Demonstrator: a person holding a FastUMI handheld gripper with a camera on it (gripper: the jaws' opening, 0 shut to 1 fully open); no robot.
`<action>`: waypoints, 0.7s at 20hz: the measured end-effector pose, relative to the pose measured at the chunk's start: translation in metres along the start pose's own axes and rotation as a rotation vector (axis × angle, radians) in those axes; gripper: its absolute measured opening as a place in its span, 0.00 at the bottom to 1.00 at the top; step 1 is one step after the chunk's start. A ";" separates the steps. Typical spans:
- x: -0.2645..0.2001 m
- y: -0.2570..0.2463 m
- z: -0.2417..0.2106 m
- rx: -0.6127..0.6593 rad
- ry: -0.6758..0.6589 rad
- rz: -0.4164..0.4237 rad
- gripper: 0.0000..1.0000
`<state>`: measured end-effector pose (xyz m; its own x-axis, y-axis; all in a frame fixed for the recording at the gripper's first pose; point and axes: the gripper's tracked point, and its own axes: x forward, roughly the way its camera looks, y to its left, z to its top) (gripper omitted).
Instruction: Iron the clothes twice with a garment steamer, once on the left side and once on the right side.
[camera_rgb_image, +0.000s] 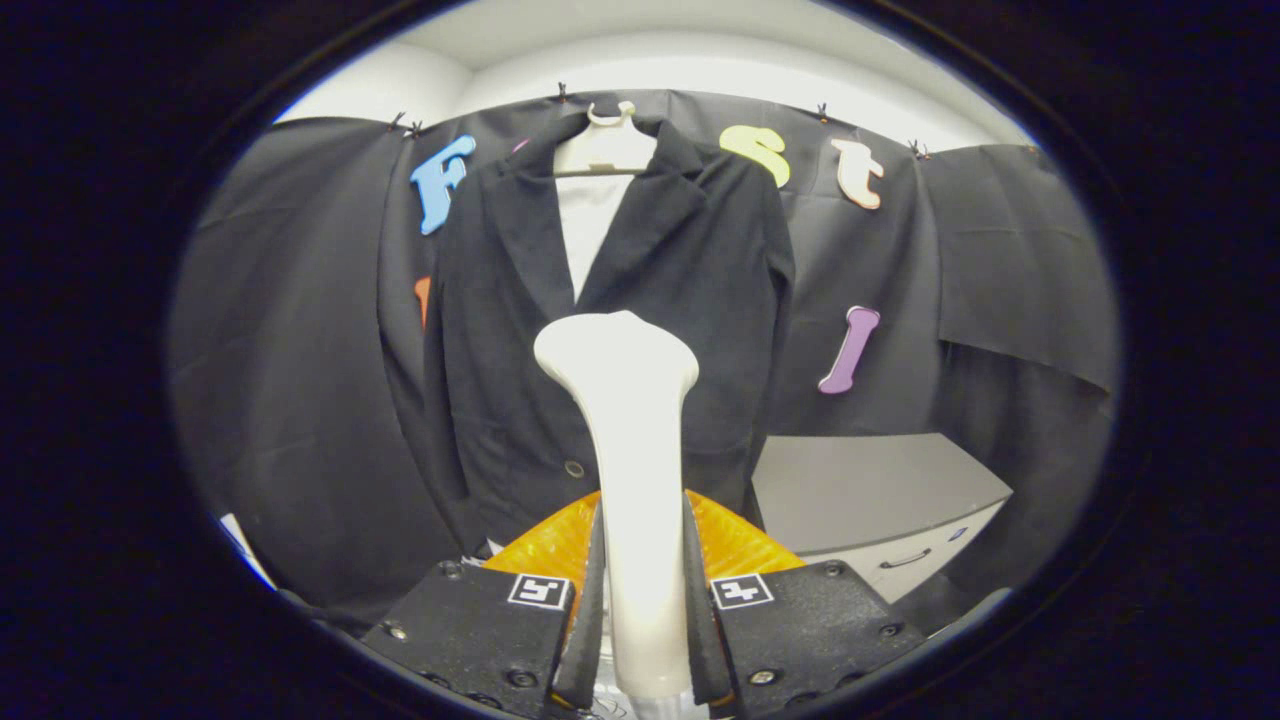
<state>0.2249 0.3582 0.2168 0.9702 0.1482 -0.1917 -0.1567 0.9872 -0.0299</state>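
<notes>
Smooth glossy plastic garment steamer (630, 480); matt dark cloth jacket (690, 300).

Carrier 1: white hanger (605, 140), hooked at the top edge of the booth wall. The dark jacket (680, 300) hung on it, lapels open, 1 button visible low on the front.

Carrier 2: grey cabinet (870, 490), right of the jacket and lower, with a drawer handle (905, 560) on its front.

Gripper (643, 500) — its 2 fingers pressed on the white steamer (620, 370), carrying it upright before the jacket.
</notes>
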 end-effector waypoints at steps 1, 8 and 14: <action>0.000 0.005 0.015 0.000 -0.021 -0.005 0.38; 0.002 0.056 0.092 -0.018 -0.124 0.011 0.38; 0.019 0.093 0.128 -0.037 -0.171 0.017 0.38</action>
<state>0.2525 0.4605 0.3357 0.9841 0.1762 -0.0226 -0.1774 0.9820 -0.0650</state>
